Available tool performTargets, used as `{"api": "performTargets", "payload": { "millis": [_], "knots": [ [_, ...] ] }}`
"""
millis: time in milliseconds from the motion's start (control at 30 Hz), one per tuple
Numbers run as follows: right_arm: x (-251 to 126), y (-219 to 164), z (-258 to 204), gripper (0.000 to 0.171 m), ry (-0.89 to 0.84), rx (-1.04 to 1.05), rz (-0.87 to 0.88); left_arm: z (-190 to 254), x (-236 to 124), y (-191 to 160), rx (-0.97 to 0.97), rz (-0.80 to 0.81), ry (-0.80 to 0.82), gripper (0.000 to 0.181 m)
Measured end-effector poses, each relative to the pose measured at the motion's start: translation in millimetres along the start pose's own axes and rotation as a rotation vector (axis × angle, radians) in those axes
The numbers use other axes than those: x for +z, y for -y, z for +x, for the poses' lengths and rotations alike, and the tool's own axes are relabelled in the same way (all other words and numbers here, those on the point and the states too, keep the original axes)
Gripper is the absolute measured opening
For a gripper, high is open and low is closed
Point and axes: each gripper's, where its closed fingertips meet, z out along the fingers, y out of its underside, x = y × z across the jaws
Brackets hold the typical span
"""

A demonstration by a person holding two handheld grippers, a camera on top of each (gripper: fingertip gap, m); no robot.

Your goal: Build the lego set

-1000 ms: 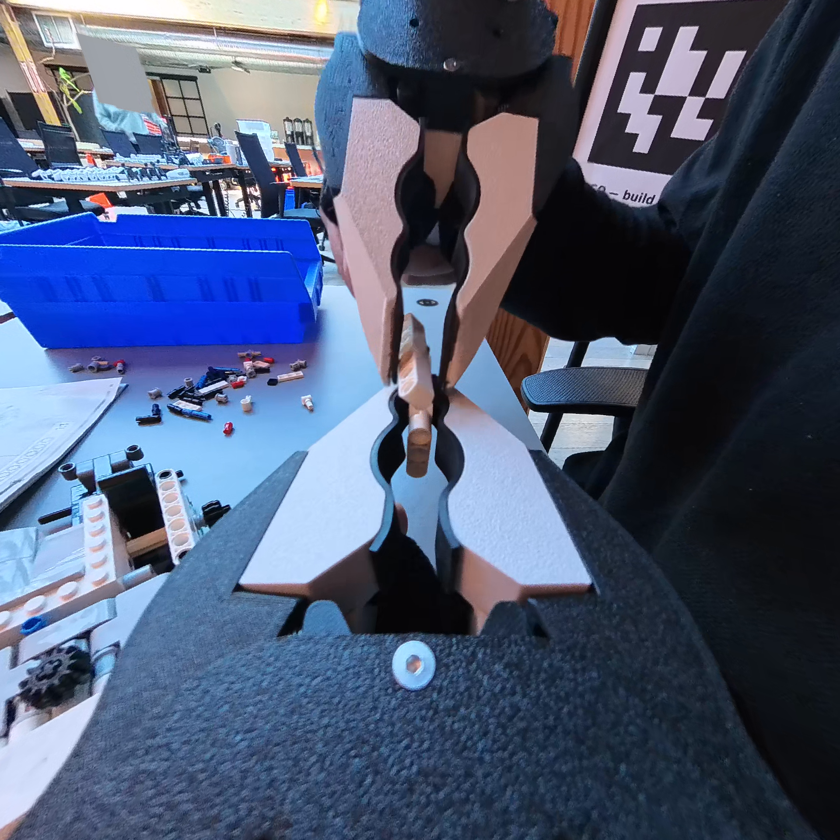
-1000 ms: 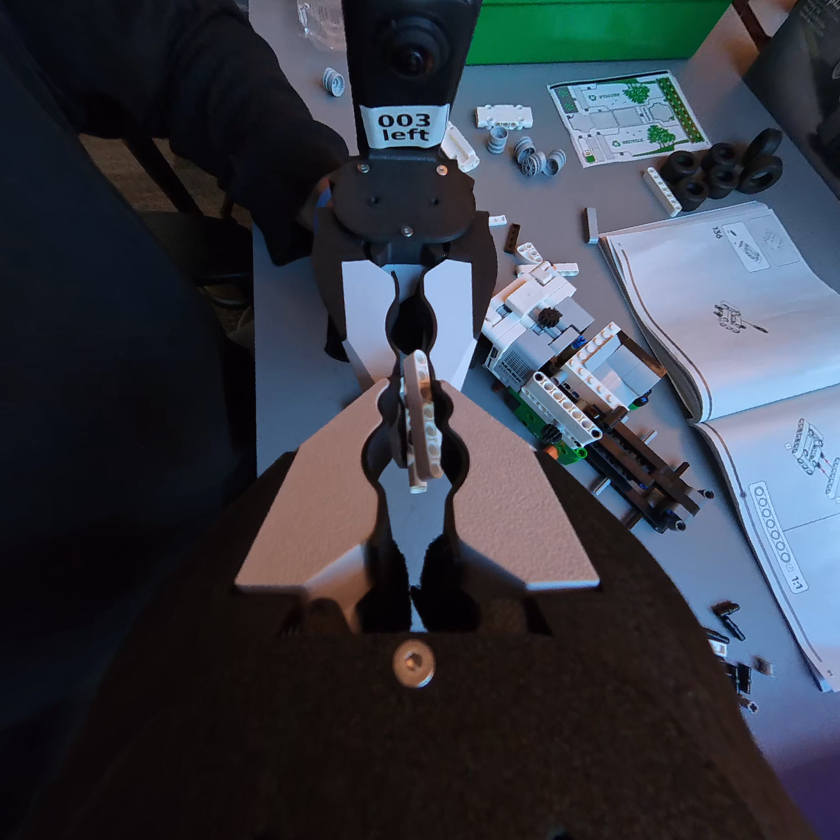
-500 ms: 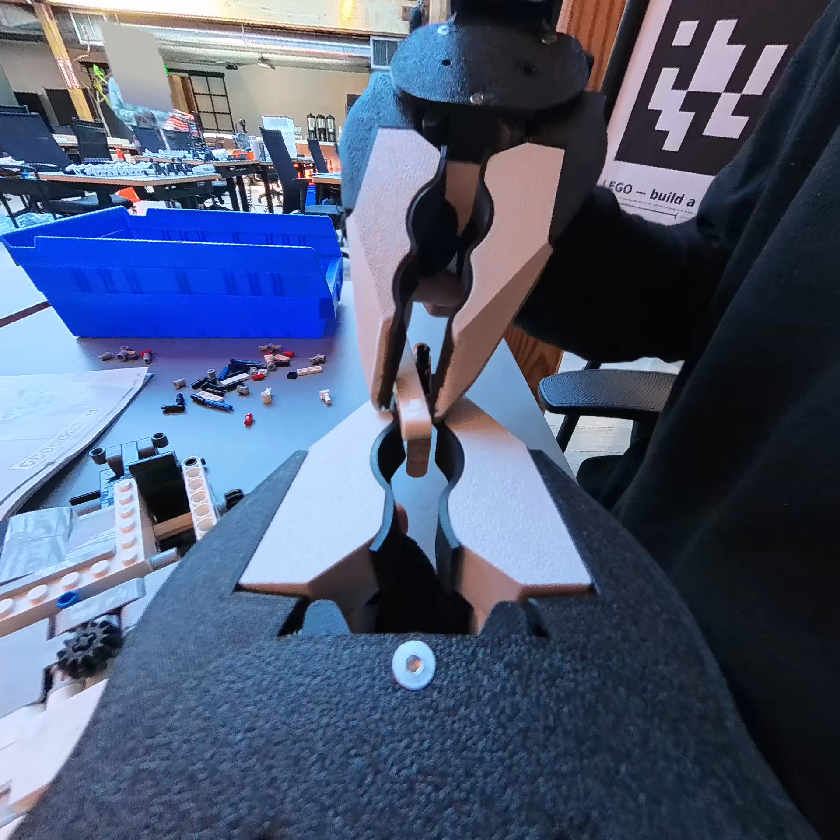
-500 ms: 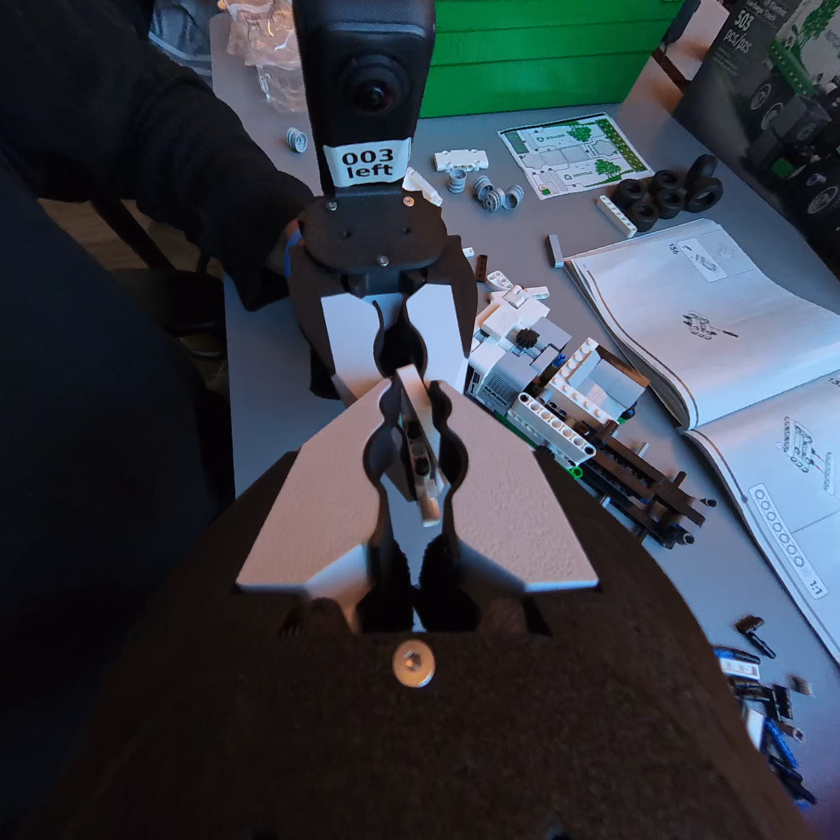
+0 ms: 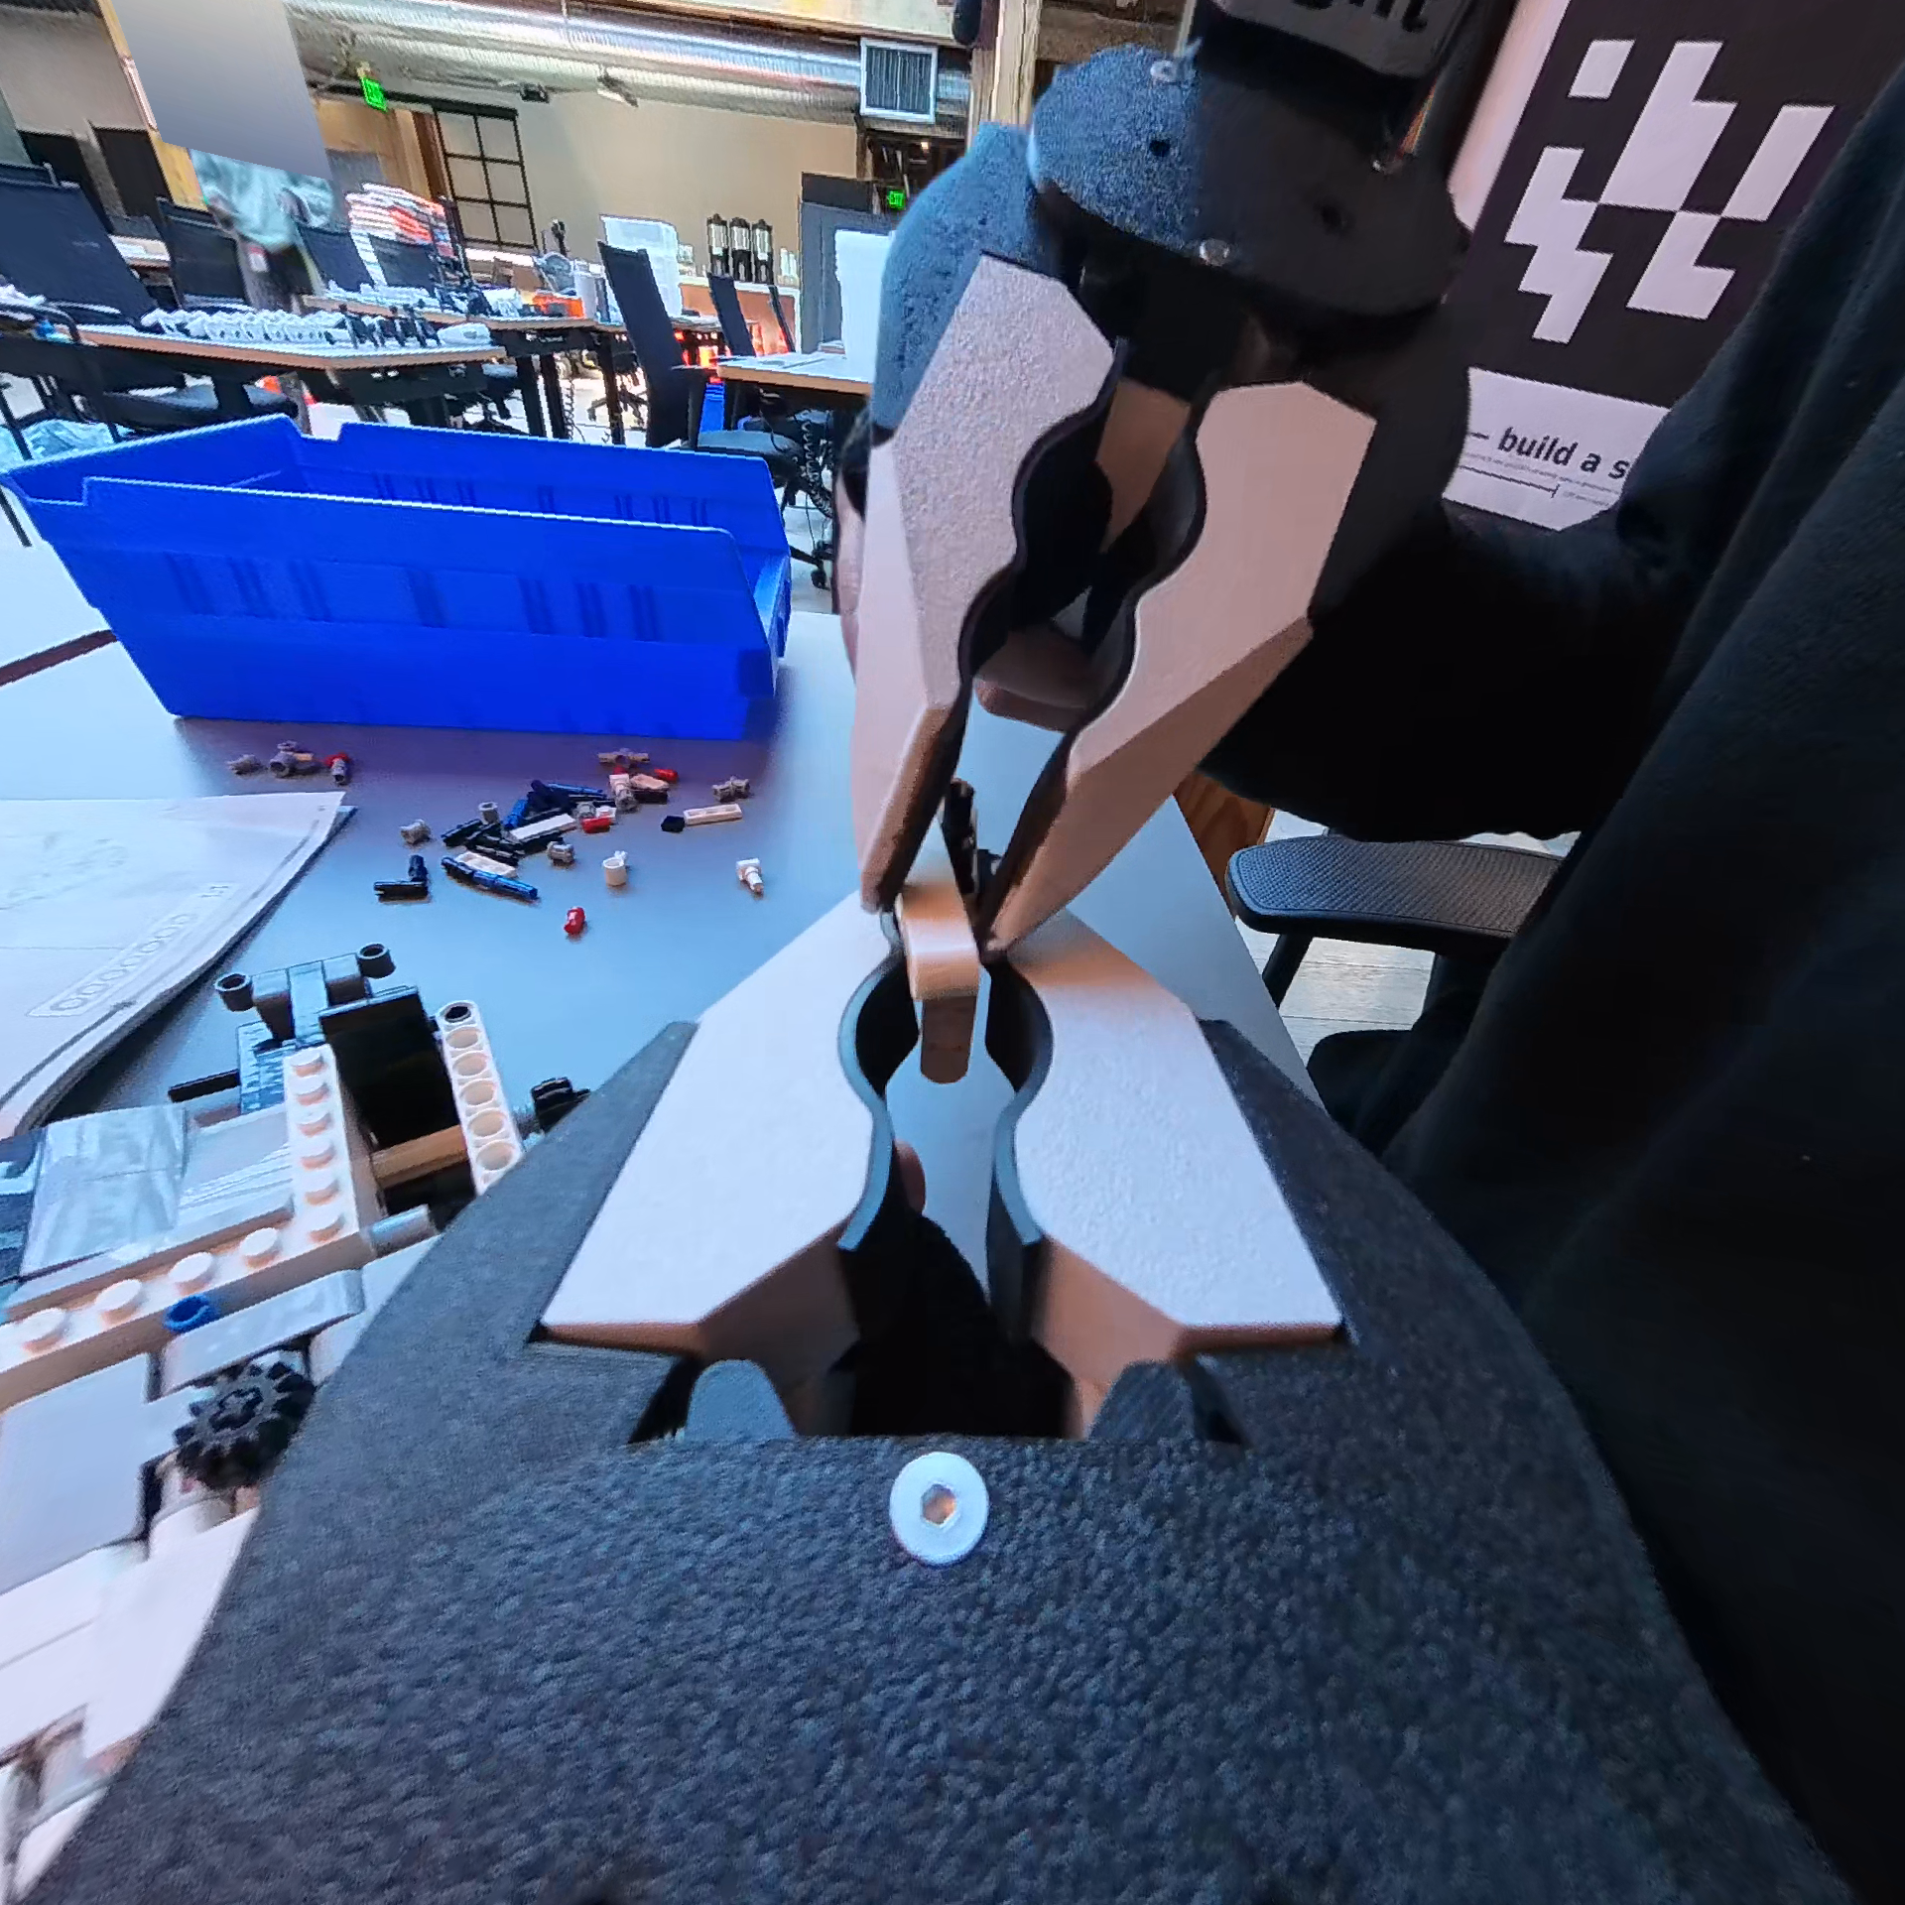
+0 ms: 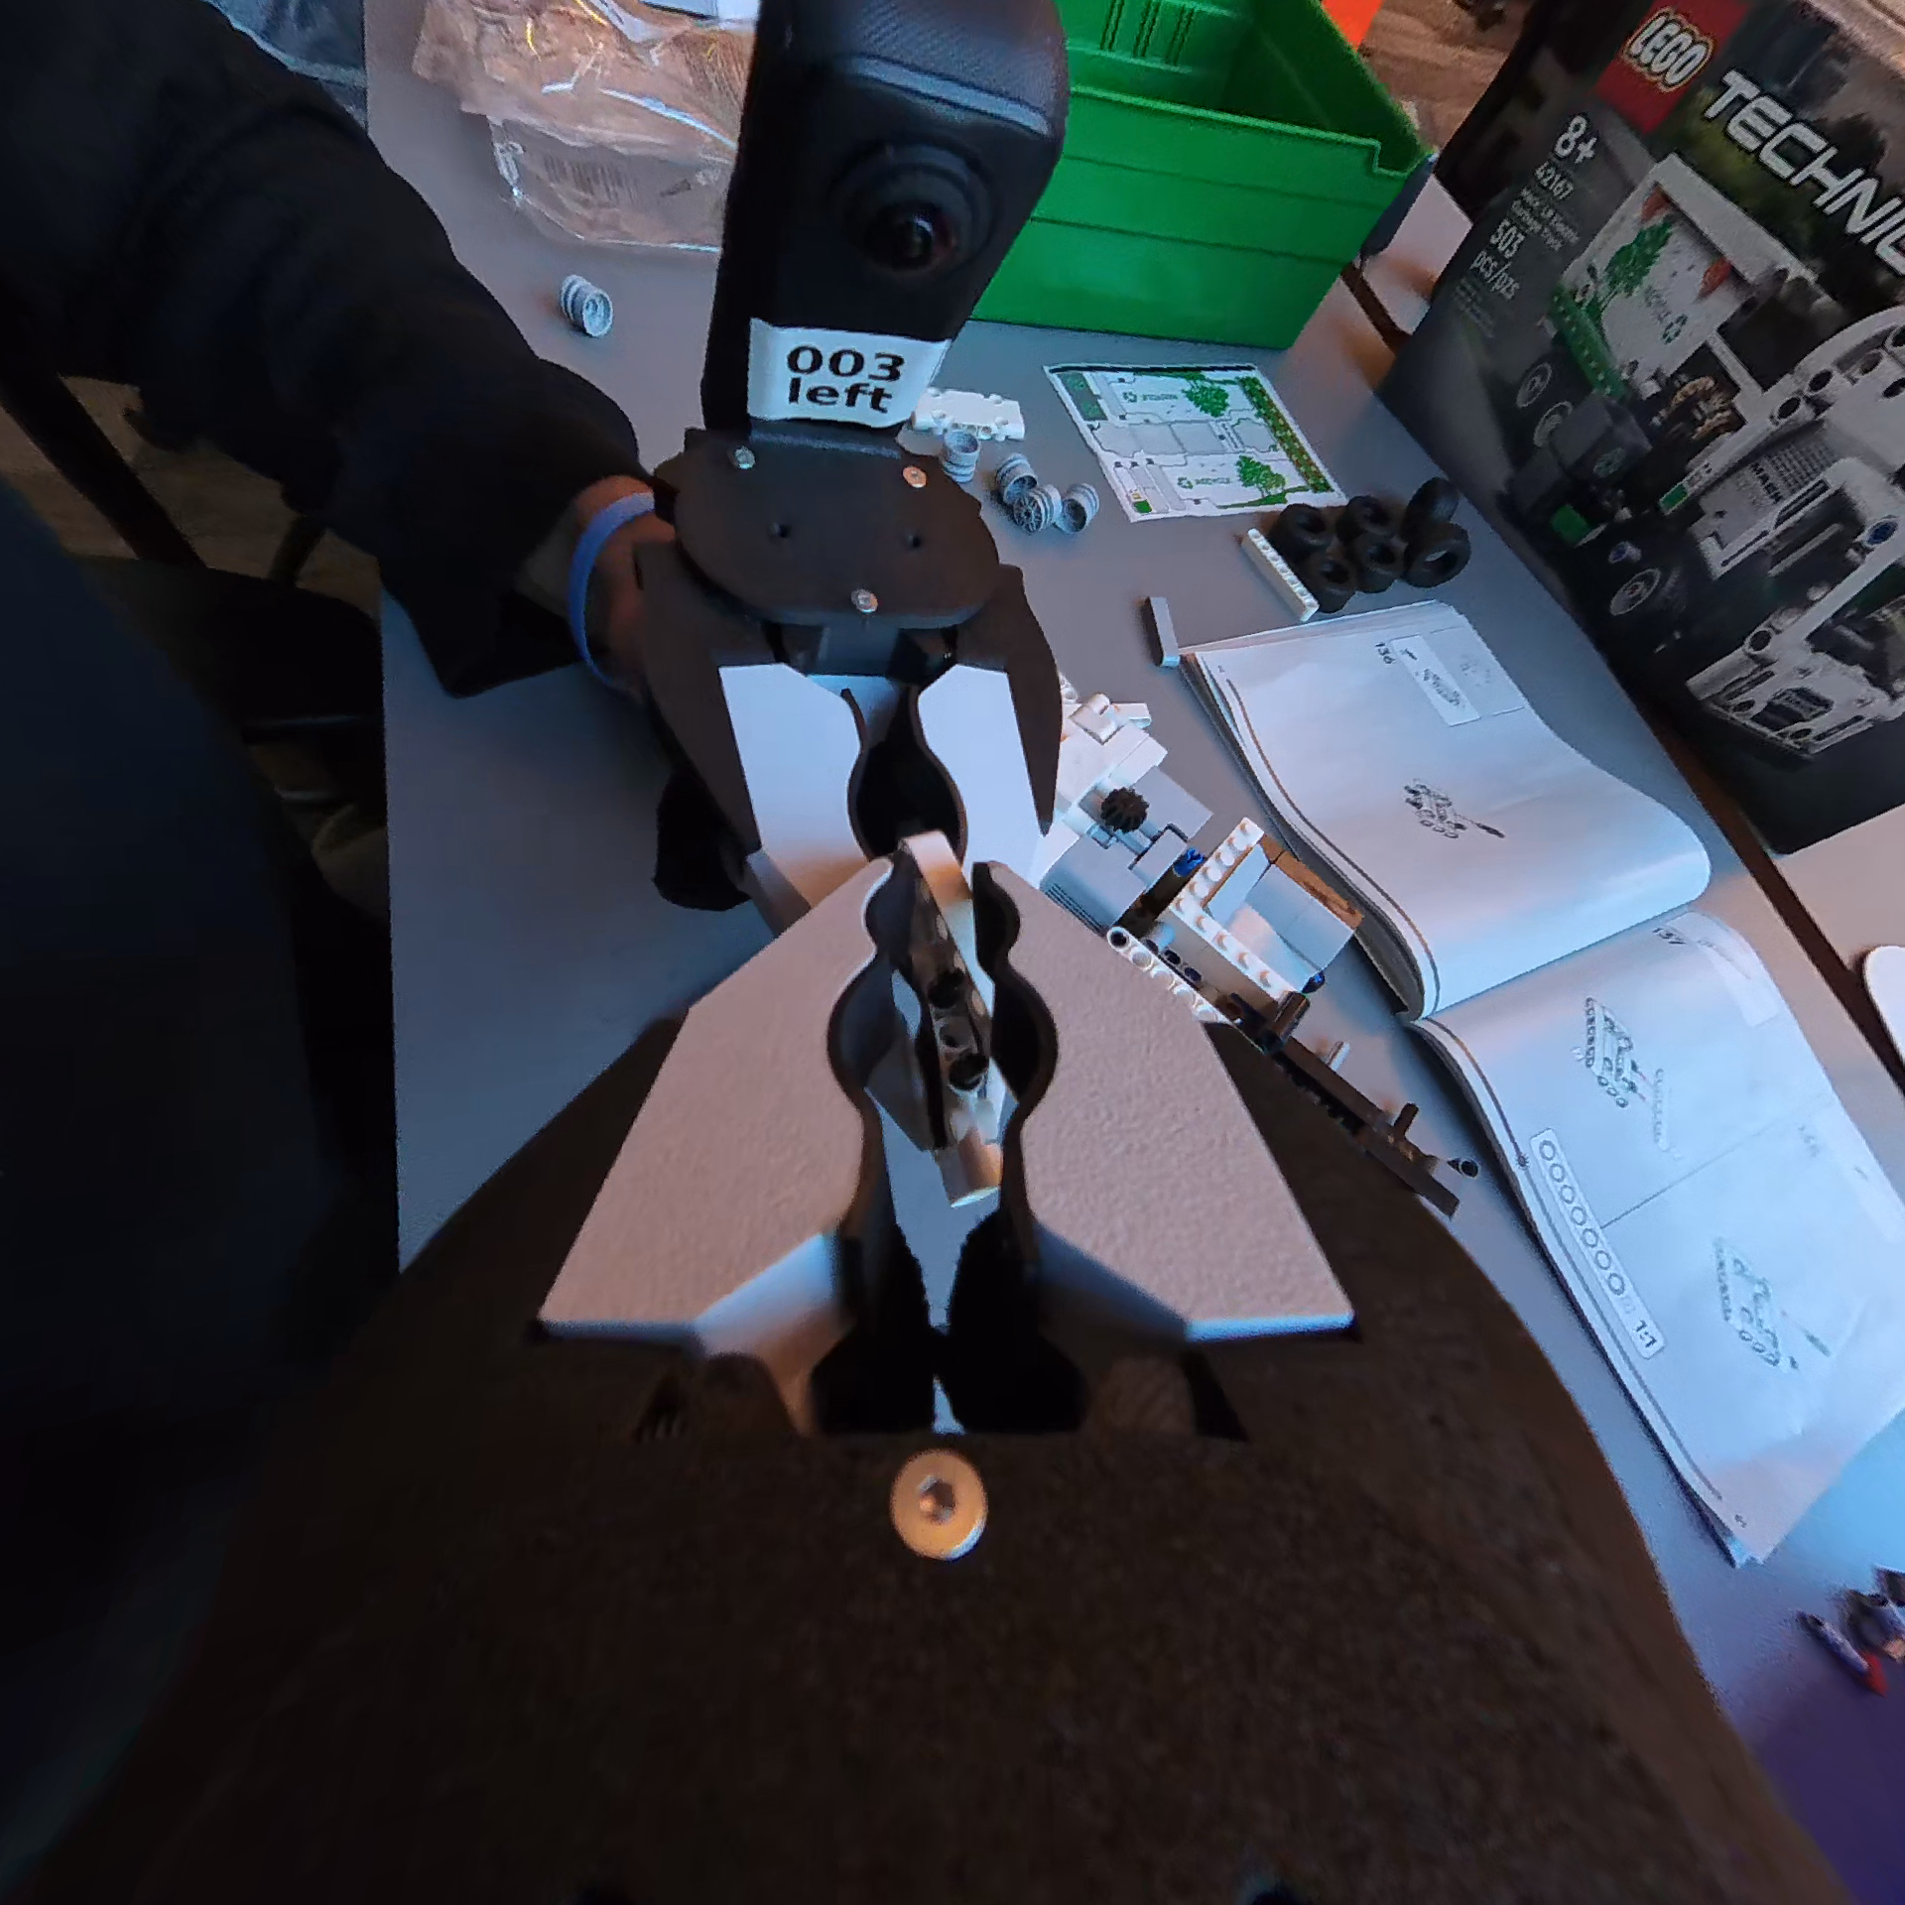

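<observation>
Both grippers meet tip to tip above the table edge, on one white lego beam [image 5: 943, 1031] with black pins in it. My left gripper [image 5: 940, 959] is shut on one end of the beam. My right gripper [image 5: 943, 897] comes down from above and is shut on the rest. In the right wrist view the beam [image 6: 954, 1031] lies lengthwise between the right gripper's [image 6: 933, 876] fingers. The left gripper [image 6: 907, 840] faces it, with its tips partly hidden. The partly built white and grey model [image 6: 1216, 907] sits on the table beside them and shows in the left wrist view too [image 5: 309, 1134].
An open instruction booklet [image 6: 1546, 928] lies right of the model. Black tyres [image 6: 1371, 546], grey hubs [image 6: 1041, 500], a sticker sheet [image 6: 1185, 443], a green bin [image 6: 1185, 206] and the set's box [image 6: 1701, 412] stand behind. A blue bin [image 5: 412, 619] and scattered small parts [image 5: 536, 835] lie farther along.
The beam has turned from side-on to edge-on and now lies deeper between the right gripper's fingers. The right gripper has tilted up and to the right in the left wrist view. Both stay closed.
</observation>
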Motion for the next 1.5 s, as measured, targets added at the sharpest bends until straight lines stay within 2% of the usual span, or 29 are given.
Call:
{"api": "performTargets", "payload": {
  "millis": [200,433,567,933,1267,1500],
  "knots": [
    [-1.8,3.6,-0.6,0.009,-0.014,-0.020,0.015,0.8,0.6,-2.0,0.022,-0.014,0.005,0.005],
    [-4.9,13.0,-4.5,0.008,0.050,0.068,0.082,3.3,3.3,-7.2,0.093,-0.047,0.027,0.005],
    [3.1,-2.0,-8.0,0.008,0.050,0.038,-0.020,3.7,6.1,-13.2,0.130,-0.087,0.046,0.005],
    [3.5,-2.9,-7.7,0.010,0.041,0.048,-0.022,2.0,3.0,-6.3,0.060,-0.045,0.030,0.006],
    [-14.4,-3.0,-8.9,0.010,0.026,0.046,-0.008,2.0,3.7,-7.8,0.071,-0.054,0.035,0.005],
    [-13.8,-10.8,-14.1,0.015,0.073,0.072,-0.109,0.5,6.1,-13.8,0.199,-0.098,0.099,0.005]
  ]
}}
